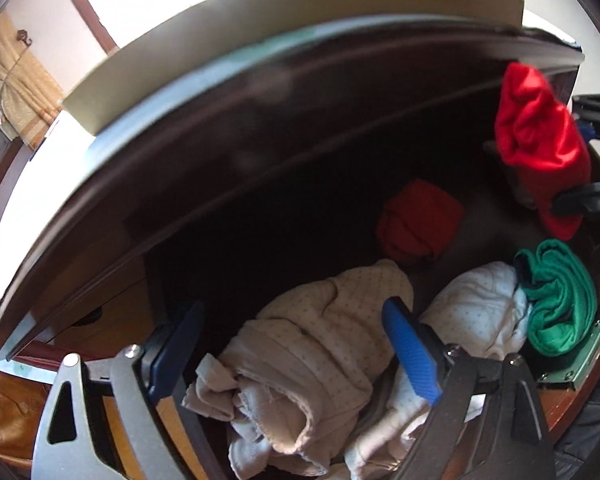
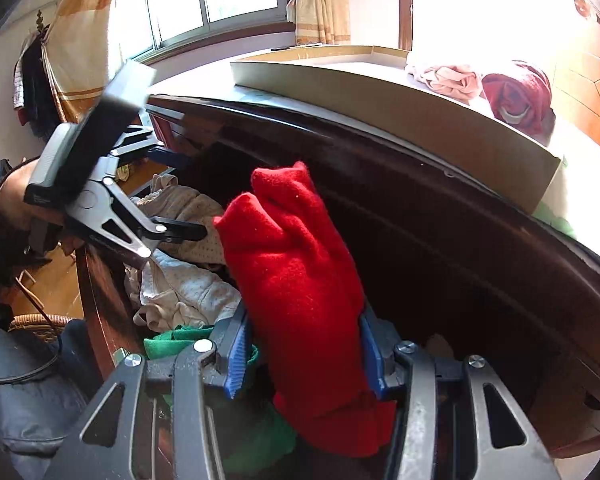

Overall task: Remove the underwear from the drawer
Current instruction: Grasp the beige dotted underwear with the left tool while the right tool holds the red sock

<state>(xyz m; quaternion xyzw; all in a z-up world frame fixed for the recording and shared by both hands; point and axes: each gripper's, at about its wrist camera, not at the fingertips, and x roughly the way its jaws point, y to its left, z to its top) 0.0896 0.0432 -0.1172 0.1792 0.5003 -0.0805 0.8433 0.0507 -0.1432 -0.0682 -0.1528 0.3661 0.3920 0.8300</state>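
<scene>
Our right hand-held gripper point(image 2: 304, 360) is clamped on a red rolled garment point(image 2: 300, 292), its blue ribbed pads pressing the roll from both sides low on the bundle, which stands up above the open drawer point(image 2: 100, 280). We judge it light and soft: fleecy knit that squashes under the pads and cannot slip easily, though a loose fold could unroll if held only by an edge. Gripping the thick middle of the roll, as here, looks the safest hold.

Our left hand-held gripper point(image 1: 296, 344) has its jaws standing apart over a beige dotted garment point(image 1: 312, 360), the pads not pressing it. This piece is thin cotton, crumpled and limp, so we would pinch a bunched ridge rather than a flat flap.

Beside it in the drawer lie a white dotted garment point(image 1: 476, 312), a green knit piece point(image 1: 560, 304) twisted into folds, and deeper in the shadow another red folded piece point(image 1: 420, 220).

Above the dark, glossy wooden drawer front sits a flat cardboard box point(image 2: 380, 92), and on the surface behind it a pink cloth point(image 2: 452, 76) and a dark red towel point(image 2: 516, 92), both soft heaps.
</scene>
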